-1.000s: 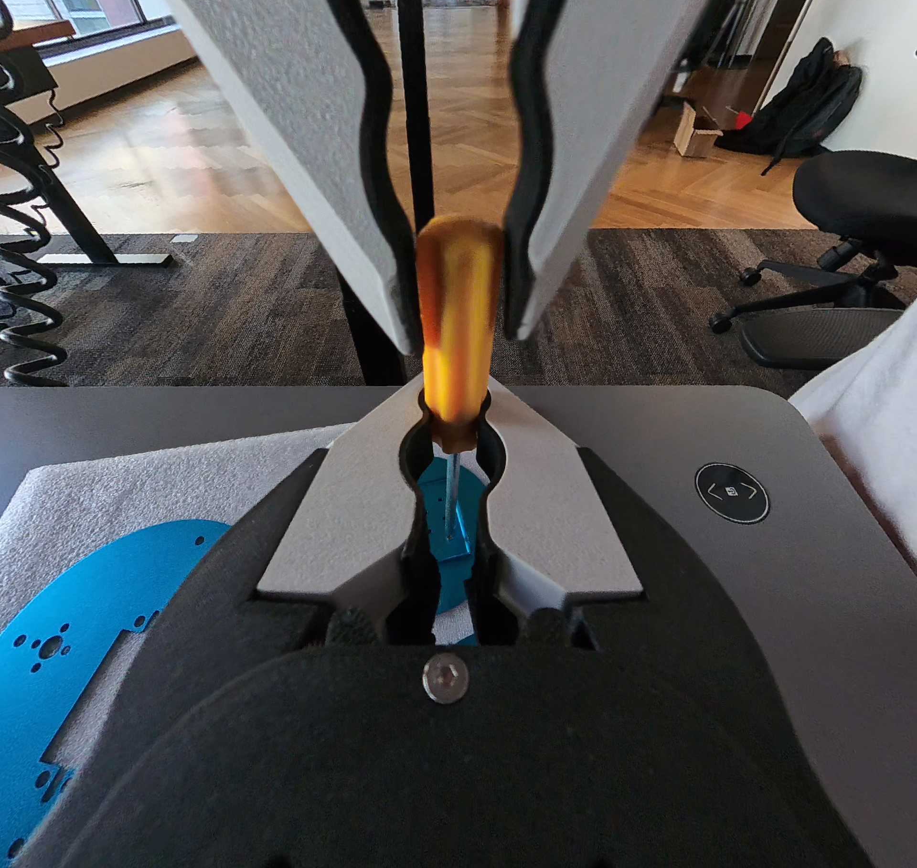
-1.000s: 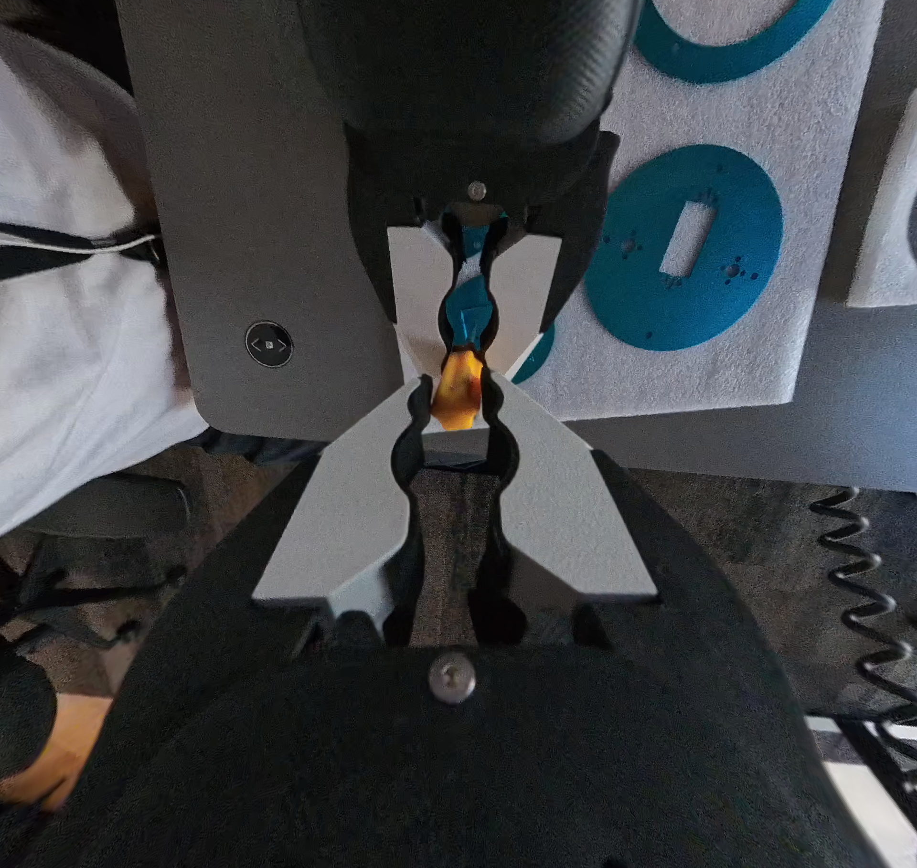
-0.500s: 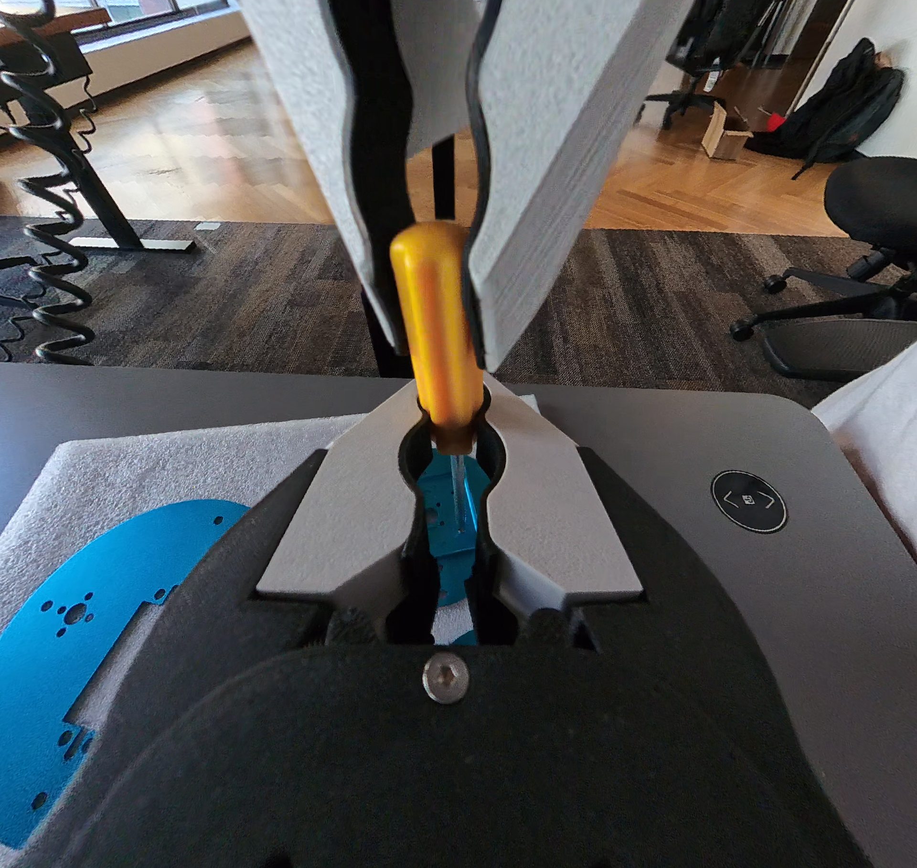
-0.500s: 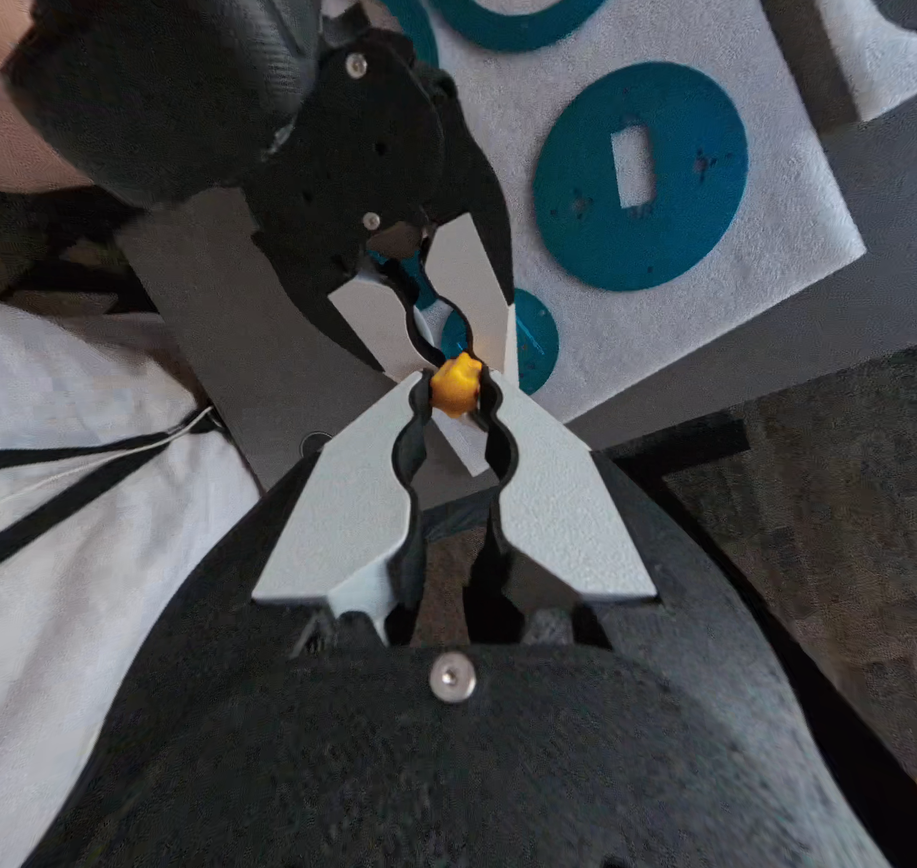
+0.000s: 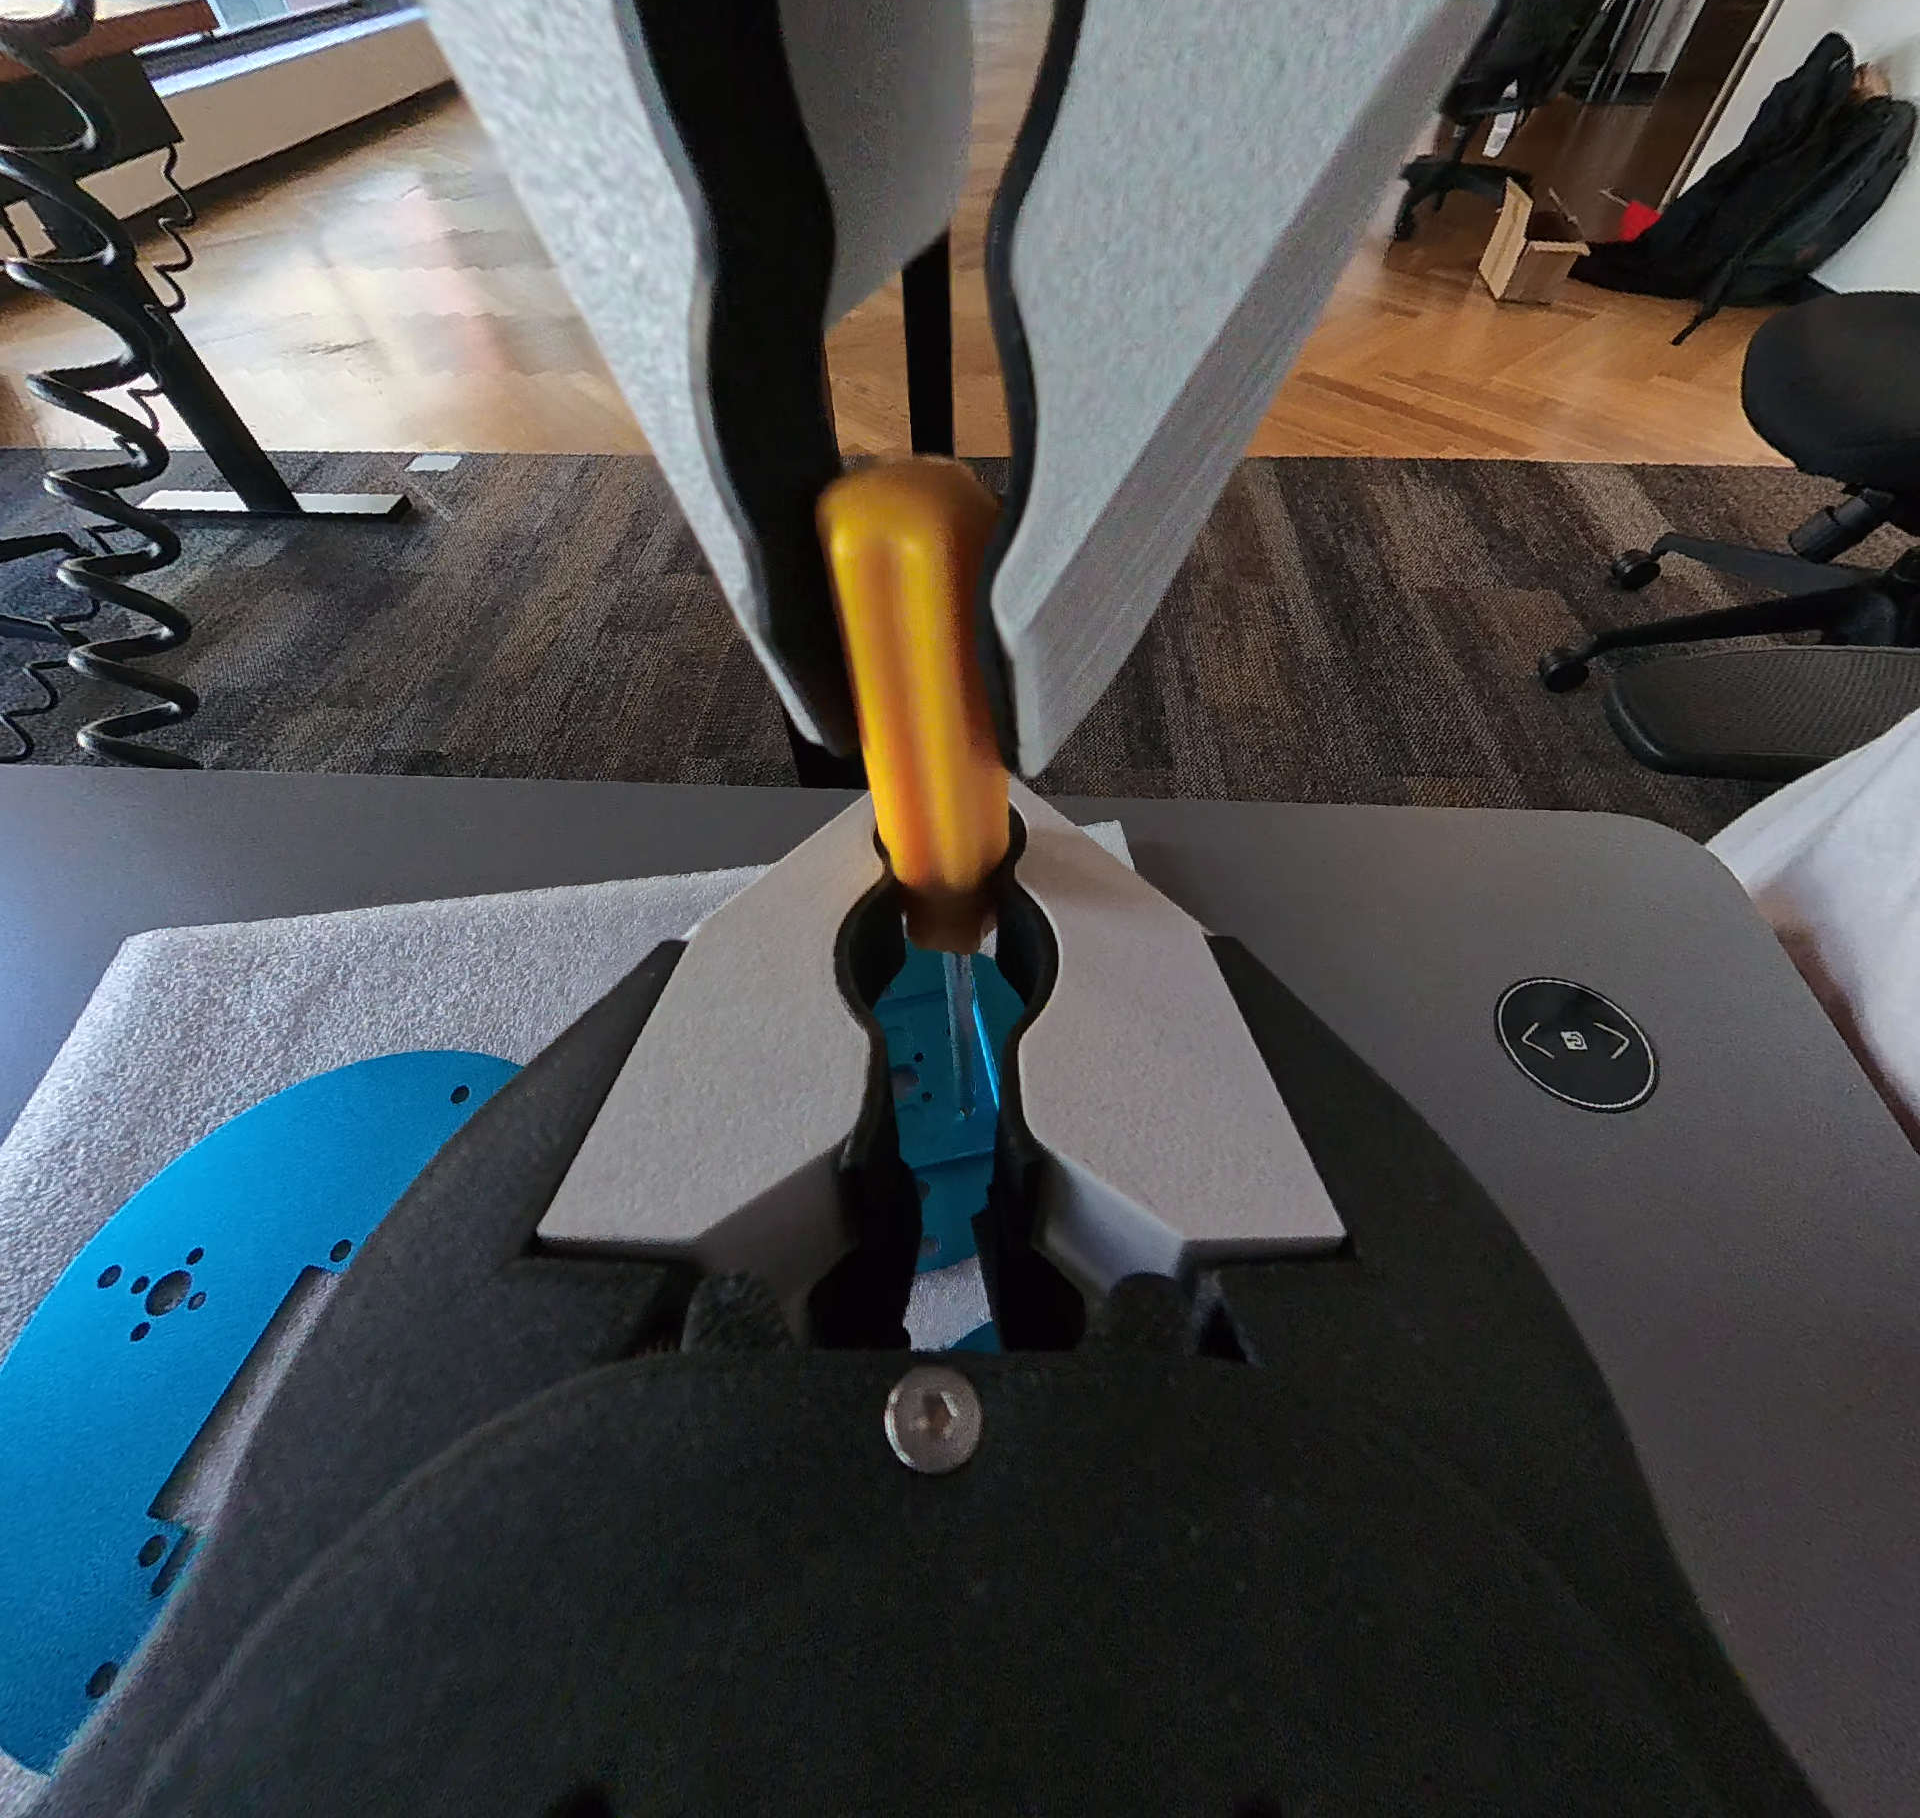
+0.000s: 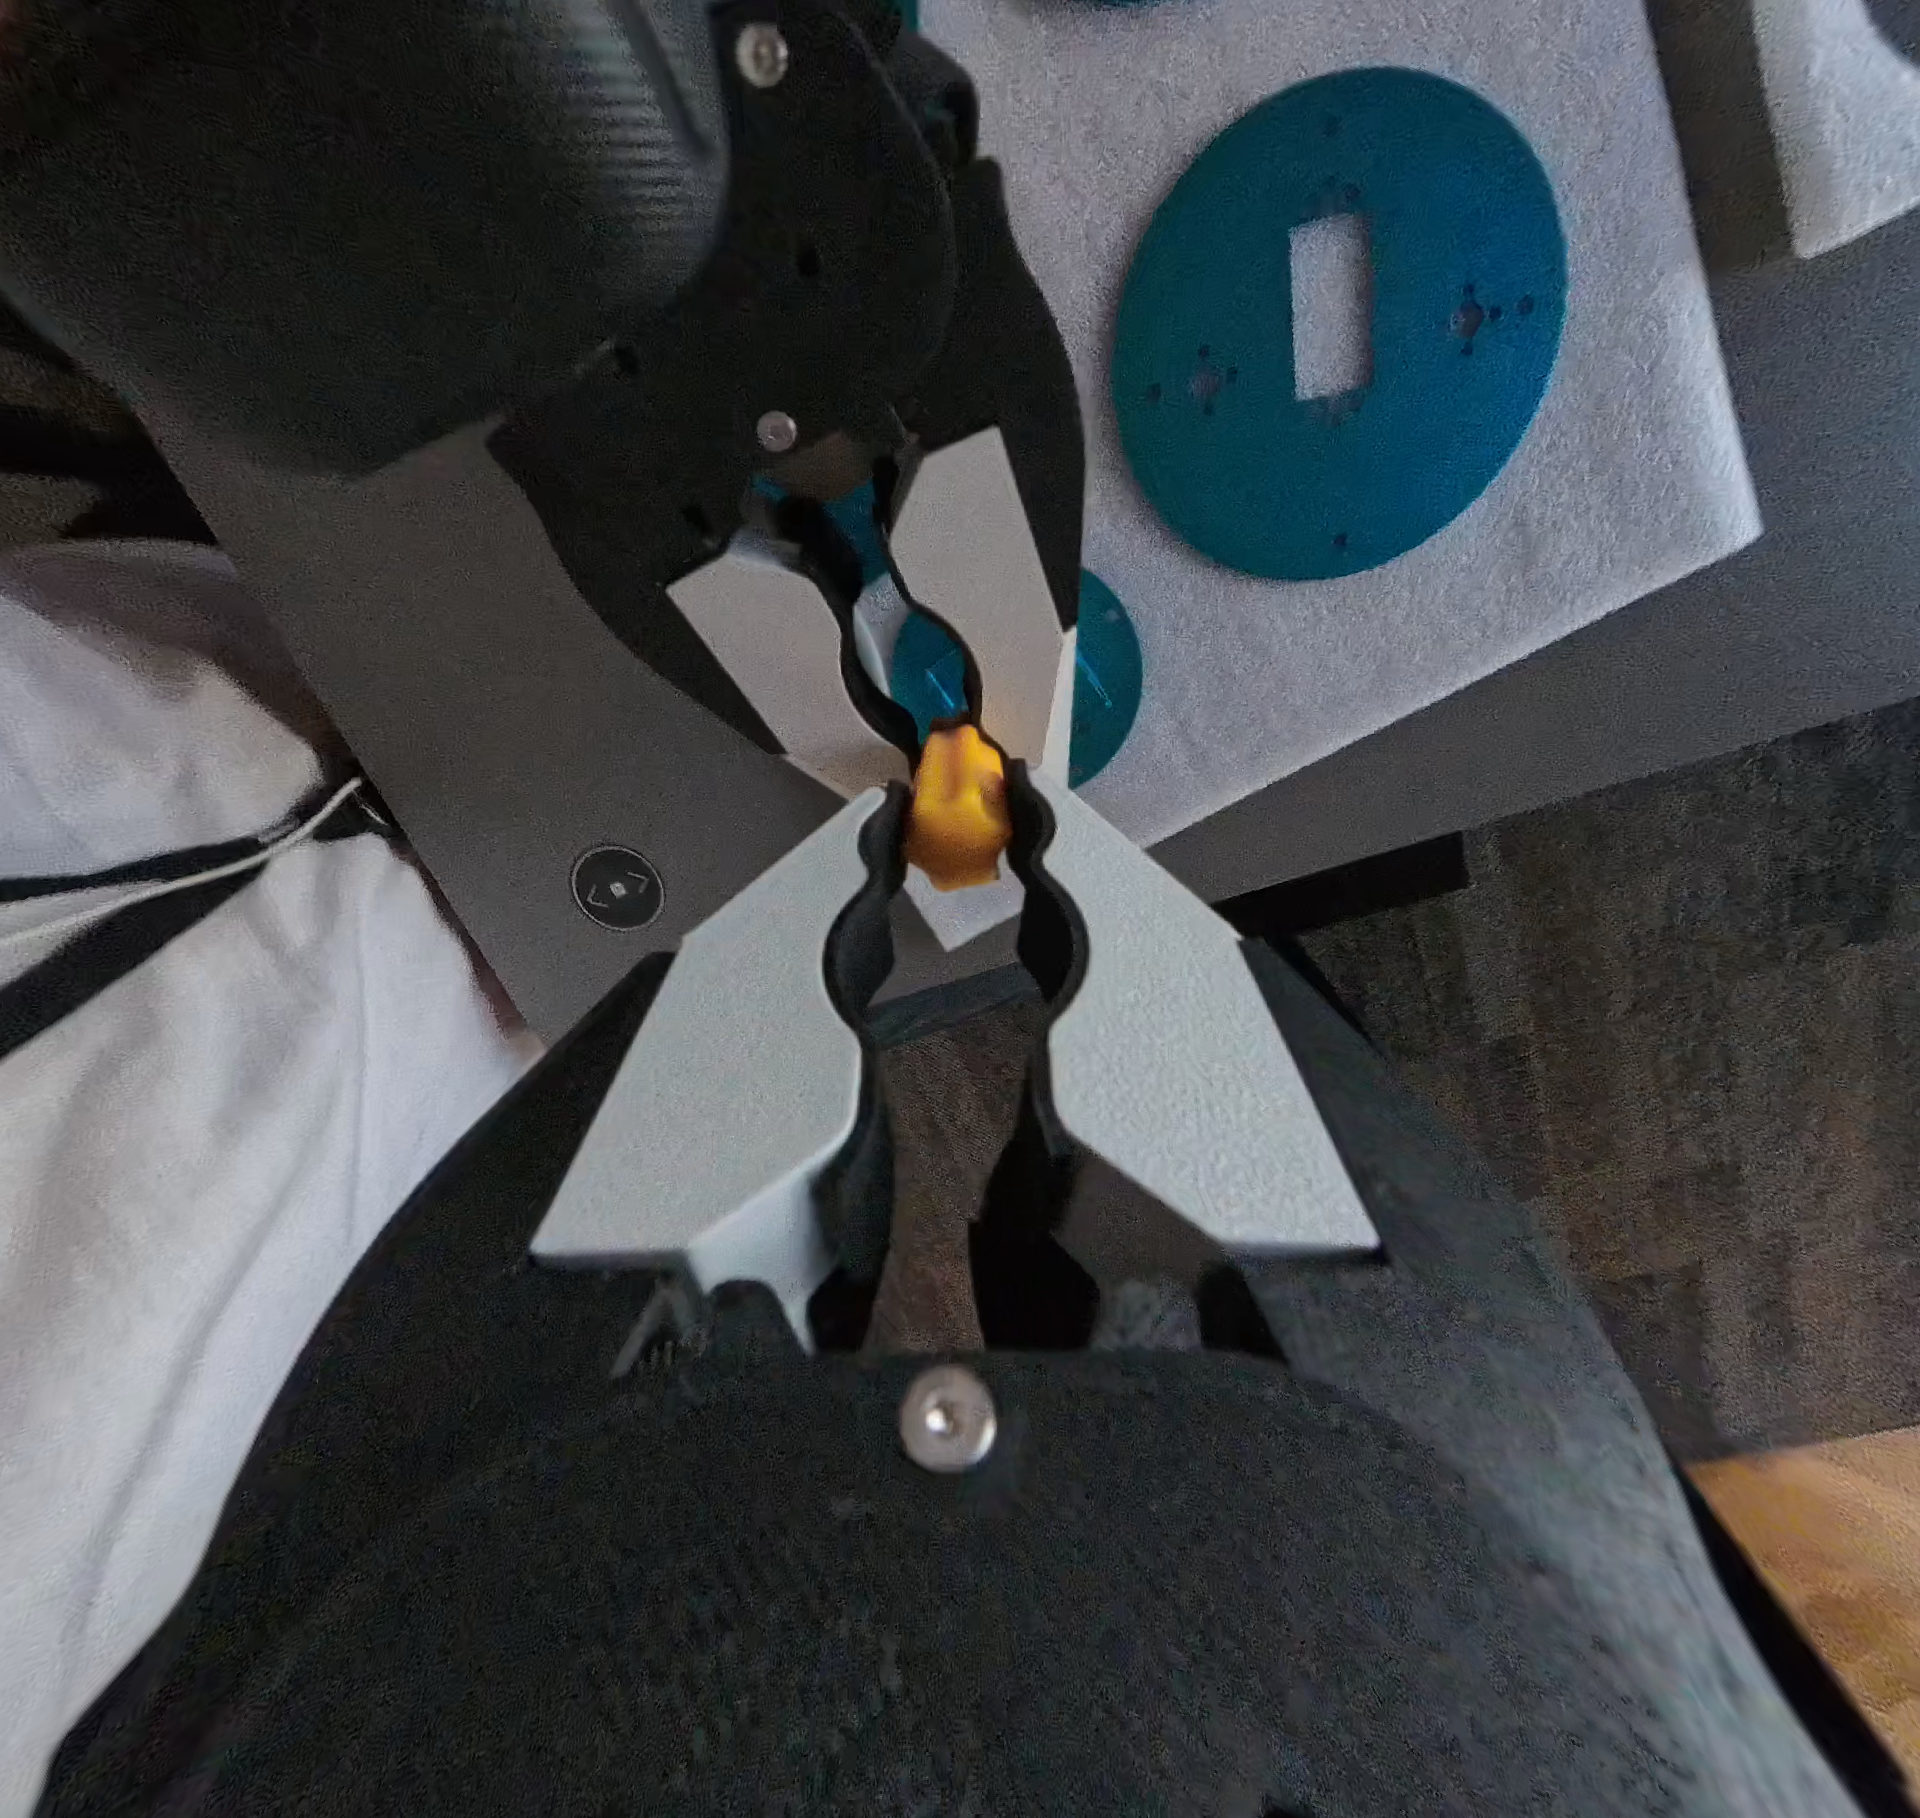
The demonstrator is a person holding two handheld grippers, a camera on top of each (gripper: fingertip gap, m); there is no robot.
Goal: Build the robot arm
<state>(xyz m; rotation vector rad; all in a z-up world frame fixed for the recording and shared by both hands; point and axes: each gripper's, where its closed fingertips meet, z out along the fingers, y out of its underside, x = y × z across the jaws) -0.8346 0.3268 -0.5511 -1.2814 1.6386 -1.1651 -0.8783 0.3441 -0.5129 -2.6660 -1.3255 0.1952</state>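
- Gripping is seen at both ends of the screwdriver (image 5: pixel 925 688): its yellow handle stands near upright at the centre of the left wrist view, the thin metal shaft pointing down.
- The lower handle is clamped by the left gripper (image 5: pixel 943 864), whose fingers are drawn narrow around it at the middle of the frame.
- The top of the handle is pinched by the right gripper (image 5: pixel 920 729), which is seen coming down from the upper edge of the left wrist view, fingers closed tight on it.
- In the right wrist view the same hold is shown from above: the handle end (image 6: pixel 956 807) is caught between the right gripper's (image 6: pixel 954 812) tips at frame centre, with the left gripper (image 6: pixel 940 719) met just beyond it.
- The shaft tip is placed on a small blue bracket (image 5: pixel 940 1072), seen through the gap between the left fingers; exact contact cannot be told.
- A blue round plate (image 6: pixel 1340 324) with a rectangular slot is laid on a white foam sheet (image 6: pixel 1558 573) at the upper right of the right wrist view.
- The foam is carried by a grey desk (image 5: pixel 1507 885), with a round control button (image 5: pixel 1574 1044) at the right of the left wrist view.
- A white sleeve (image 6: pixel 208 1093) is seen at the left edge.
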